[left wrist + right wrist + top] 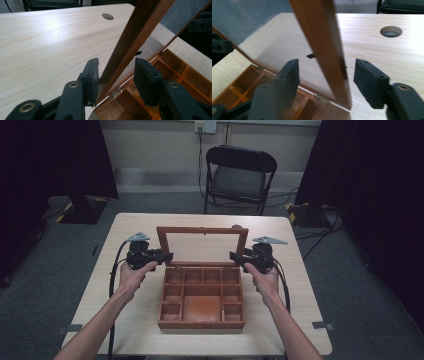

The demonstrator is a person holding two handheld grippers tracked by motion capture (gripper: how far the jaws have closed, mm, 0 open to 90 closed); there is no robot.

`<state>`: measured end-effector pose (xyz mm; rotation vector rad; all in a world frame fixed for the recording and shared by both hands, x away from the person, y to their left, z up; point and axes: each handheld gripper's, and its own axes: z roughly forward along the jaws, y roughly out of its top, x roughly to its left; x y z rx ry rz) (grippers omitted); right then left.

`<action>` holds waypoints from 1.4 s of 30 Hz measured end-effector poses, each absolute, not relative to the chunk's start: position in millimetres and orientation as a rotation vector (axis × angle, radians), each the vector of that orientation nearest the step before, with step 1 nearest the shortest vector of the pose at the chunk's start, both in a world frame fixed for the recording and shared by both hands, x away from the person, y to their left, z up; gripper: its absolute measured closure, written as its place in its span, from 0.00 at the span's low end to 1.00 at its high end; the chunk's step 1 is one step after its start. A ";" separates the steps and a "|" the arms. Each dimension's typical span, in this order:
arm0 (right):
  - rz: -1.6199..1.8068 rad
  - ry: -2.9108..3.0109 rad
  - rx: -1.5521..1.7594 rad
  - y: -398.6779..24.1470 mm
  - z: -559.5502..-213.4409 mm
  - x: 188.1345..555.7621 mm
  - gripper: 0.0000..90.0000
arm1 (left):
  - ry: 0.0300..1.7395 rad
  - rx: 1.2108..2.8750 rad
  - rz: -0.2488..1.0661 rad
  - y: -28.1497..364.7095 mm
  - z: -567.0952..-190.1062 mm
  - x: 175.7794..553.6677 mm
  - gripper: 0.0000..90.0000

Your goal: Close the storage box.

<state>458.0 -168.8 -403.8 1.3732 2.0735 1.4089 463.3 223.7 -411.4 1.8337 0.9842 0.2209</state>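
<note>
A brown wooden box (202,323) with several empty compartments sits mid-table, its glass-paned lid (202,230) standing upright at the back. My left gripper (167,256) is open astride the lid's left rail (140,27): one pad touches the wood, the other stands apart. My right gripper (234,256) is open around the lid's right rail (319,32), with a gap on both sides. In the left gripper view the gripper (117,67) sits just above a brass hinge (115,93). In the right gripper view the gripper (327,68) sits over the box's compartments (244,82).
The pale wooden table (130,310) has a round cable hole (236,226) behind the lid. A black folding chair (240,175) stands beyond the far edge. Dark curtains hang at both sides, and cables lie on the grey floor.
</note>
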 end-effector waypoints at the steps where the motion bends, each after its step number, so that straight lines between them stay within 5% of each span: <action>1: 1.409 2.090 1.370 -165.7 -403.8 456.4 0.46 | 0.982 1.833 0.219 223.9 -410.4 462.0 0.61; 25: 1.410 2.127 1.444 -166.6 -406.4 441.5 0.32 | 0.971 1.857 0.230 228.9 -410.8 442.0 0.53; 42: 1.403 2.149 1.433 -168.5 -408.1 426.2 0.33 | 0.957 1.904 0.205 230.2 -408.9 436.2 0.54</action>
